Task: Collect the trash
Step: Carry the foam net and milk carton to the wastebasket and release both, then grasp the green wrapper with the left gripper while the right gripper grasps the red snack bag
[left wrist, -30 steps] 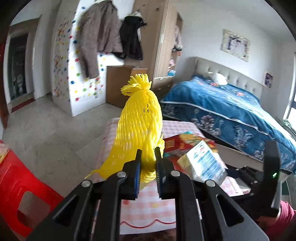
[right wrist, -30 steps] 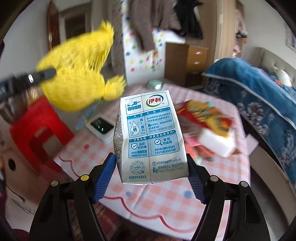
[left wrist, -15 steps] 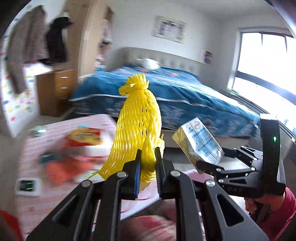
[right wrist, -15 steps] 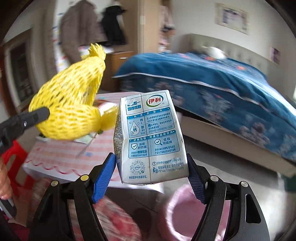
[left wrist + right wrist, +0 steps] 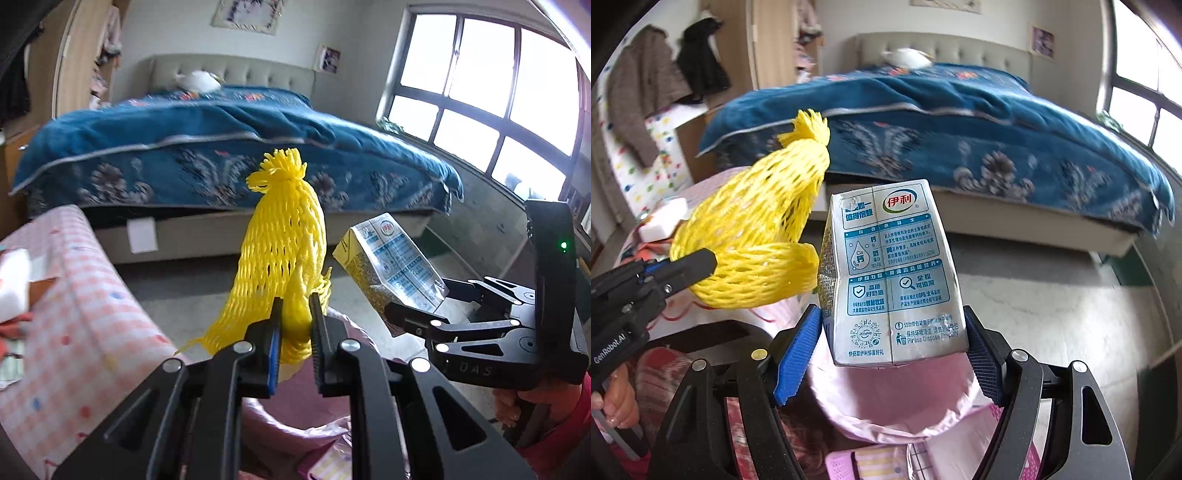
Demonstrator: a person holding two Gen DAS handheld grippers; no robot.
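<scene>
Above the pink-lined bin [image 5: 897, 410], my left gripper [image 5: 293, 332] pinches the yellow foam net [image 5: 284, 251] — beside it, my right gripper [image 5: 892, 354] clamps the milk carton [image 5: 892, 273], tilted upward — the bed [image 5: 960, 122] behind.

My left gripper [image 5: 293, 339] is matte black with silver screw heads, blue ribbed pads [image 5: 273, 354] and white "GenRobot.AI" lettering. My right gripper [image 5: 892, 352] matches, with a green LED; red sleeve and bare fingers [image 5: 613, 402] show.
</scene>
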